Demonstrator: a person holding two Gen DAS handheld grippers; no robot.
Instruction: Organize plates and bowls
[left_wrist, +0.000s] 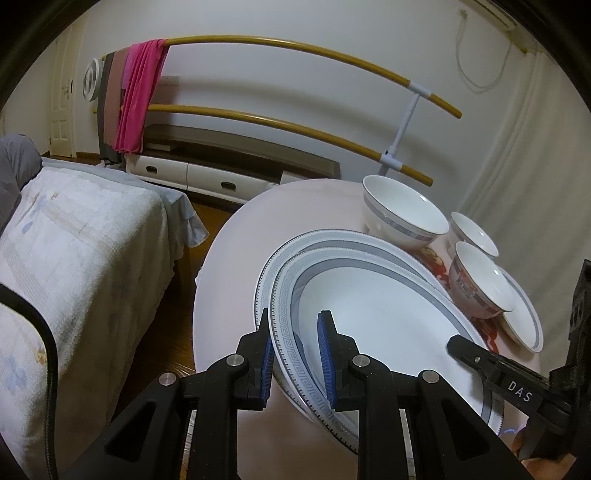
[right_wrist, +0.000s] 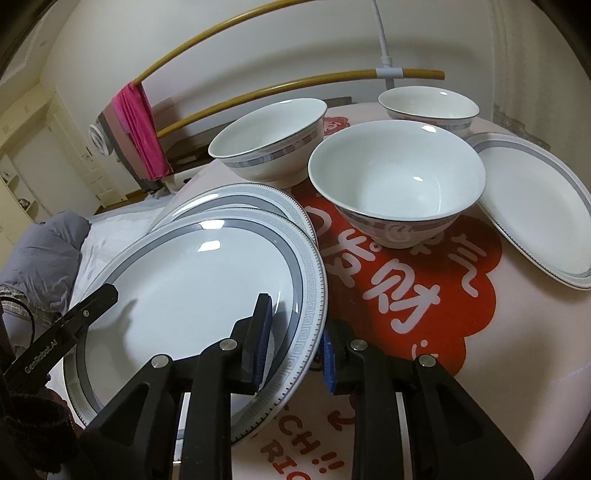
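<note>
A large white plate with a grey patterned rim (left_wrist: 388, 332) (right_wrist: 192, 288) is held over a second like plate (left_wrist: 332, 240) (right_wrist: 236, 197) on the round table. My left gripper (left_wrist: 297, 354) has its jaws around the top plate's left rim. My right gripper (right_wrist: 291, 343) straddles the plate's right rim, one finger above and one below. Three white bowls stand behind: a large one (left_wrist: 402, 214) (right_wrist: 269, 147) and two smaller ones (left_wrist: 480, 280) (right_wrist: 397, 184) (right_wrist: 428, 107). An oval plate (right_wrist: 535, 210) (left_wrist: 524, 321) lies at the right.
The table (left_wrist: 236, 258) has a pinkish cover with a red printed patch (right_wrist: 424, 288). A bed with a white cover (left_wrist: 81, 243) stands left of it. A clothes rack with a pink cloth (left_wrist: 138, 96) and a low cabinet (left_wrist: 207, 173) stand by the wall.
</note>
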